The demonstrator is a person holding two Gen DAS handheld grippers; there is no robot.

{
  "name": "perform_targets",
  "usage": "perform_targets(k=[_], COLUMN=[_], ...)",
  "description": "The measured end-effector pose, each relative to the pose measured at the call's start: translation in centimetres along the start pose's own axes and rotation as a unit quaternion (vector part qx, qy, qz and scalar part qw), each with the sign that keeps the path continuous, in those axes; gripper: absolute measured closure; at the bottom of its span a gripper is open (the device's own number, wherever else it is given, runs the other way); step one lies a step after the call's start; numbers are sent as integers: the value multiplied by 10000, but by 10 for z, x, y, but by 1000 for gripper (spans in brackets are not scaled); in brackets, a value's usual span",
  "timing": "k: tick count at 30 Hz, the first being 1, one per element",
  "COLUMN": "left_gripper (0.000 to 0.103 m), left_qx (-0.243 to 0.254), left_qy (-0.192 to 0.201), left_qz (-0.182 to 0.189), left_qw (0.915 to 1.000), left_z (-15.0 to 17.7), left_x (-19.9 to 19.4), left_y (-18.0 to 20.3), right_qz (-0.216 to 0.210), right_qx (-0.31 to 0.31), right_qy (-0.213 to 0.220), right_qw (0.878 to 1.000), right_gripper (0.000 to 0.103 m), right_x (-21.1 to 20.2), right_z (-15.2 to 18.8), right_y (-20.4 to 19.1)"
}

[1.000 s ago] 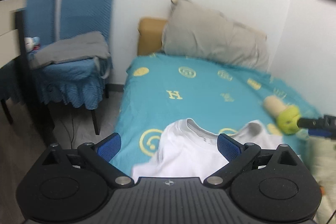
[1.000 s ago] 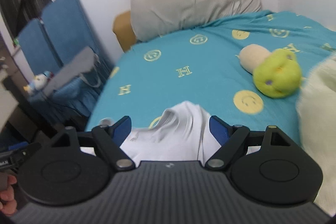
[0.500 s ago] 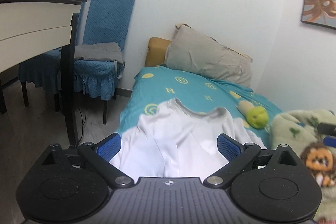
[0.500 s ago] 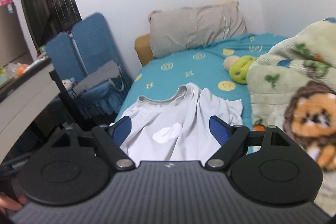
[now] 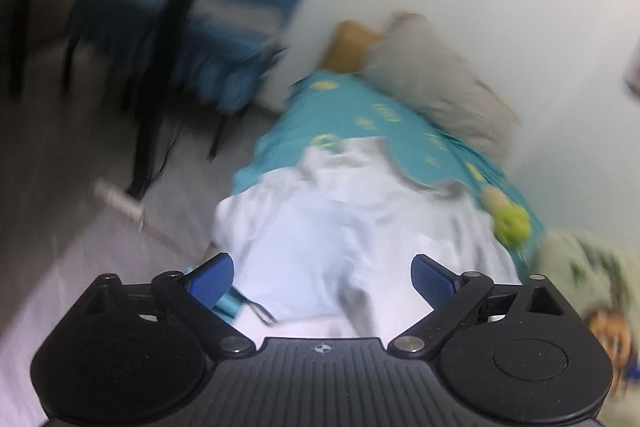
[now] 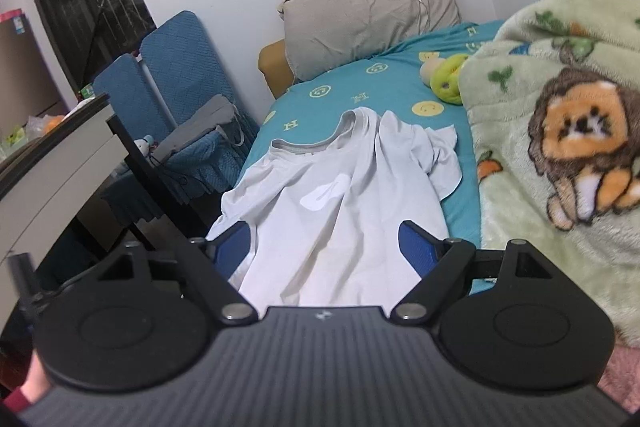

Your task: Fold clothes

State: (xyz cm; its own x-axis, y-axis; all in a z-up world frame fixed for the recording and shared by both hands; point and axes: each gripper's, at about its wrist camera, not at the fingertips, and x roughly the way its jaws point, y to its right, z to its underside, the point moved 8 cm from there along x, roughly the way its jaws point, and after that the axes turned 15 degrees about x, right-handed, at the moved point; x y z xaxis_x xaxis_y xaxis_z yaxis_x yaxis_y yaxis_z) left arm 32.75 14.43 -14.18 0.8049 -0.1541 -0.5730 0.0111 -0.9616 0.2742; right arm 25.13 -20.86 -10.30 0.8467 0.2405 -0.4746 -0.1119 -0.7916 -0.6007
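Left wrist view: your left gripper point(image 5: 322, 277) has pulled back and rolled — the picture is smeared now — and its jaws stand wide apart with nothing between the pads. The white T-shirt point(image 5: 340, 227) lies ahead of the fingers, spread along the teal bedsheet point(image 5: 360, 115).

Right wrist view: your right gripper point(image 6: 324, 247) has also backed off, jaws wide and empty. The T-shirt point(image 6: 340, 203) sits just beyond them, collar far, one sleeve bunched toward the lion blanket point(image 6: 560, 131) — laid out, no fold made yet.
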Motion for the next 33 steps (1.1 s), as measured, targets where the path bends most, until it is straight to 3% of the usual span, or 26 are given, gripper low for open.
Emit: perform_targets(k=[6, 10, 12, 16, 17, 19, 20, 27, 31, 33], left_gripper=[13, 26, 27, 59, 62, 88, 93, 100, 100, 100], left_qx=[-1028, -1429, -1576, -1843, -1777, -1644, -1571, -668, -86, 300], left_qy=[-148, -287, -359, -474, -419, -309, -242, 481, 707, 678], left_qz=[-250, -363, -293, -75, -69, -55, -51, 228, -489, -1266], left_qw=[9943, 9887, 9864, 9817, 9832, 9859, 9873, 9963, 9963, 9892], left_z=[-12, -7, -2, 6, 3, -2, -6, -84, -149, -175], left_x=[67, 111, 130, 157, 156, 156, 154, 128, 137, 150], left_y=[-66, -96, -104, -113, -112, -110, -109, -93, -94, -102], right_qz=[-2, 77, 129, 275, 301, 261, 253, 453, 470, 527], right_qx=[253, 482, 647, 920, 991, 1132, 1157, 1136, 1300, 1311], right_qy=[-136, -164, -210, -323, -365, -447, -457, -225, -170, -200], right_qw=[9996, 9987, 9976, 9949, 9940, 9922, 9919, 9922, 9902, 9898], right_gripper=[21, 21, 21, 21, 21, 21, 21, 20, 21, 21], right_x=[25, 45, 57, 80, 86, 91, 92, 73, 75, 81], right_z=[-4, -11, -14, -17, -18, -18, -18, -25, -32, -31], right_y=[9, 20, 28, 43, 47, 49, 50, 52, 56, 57])
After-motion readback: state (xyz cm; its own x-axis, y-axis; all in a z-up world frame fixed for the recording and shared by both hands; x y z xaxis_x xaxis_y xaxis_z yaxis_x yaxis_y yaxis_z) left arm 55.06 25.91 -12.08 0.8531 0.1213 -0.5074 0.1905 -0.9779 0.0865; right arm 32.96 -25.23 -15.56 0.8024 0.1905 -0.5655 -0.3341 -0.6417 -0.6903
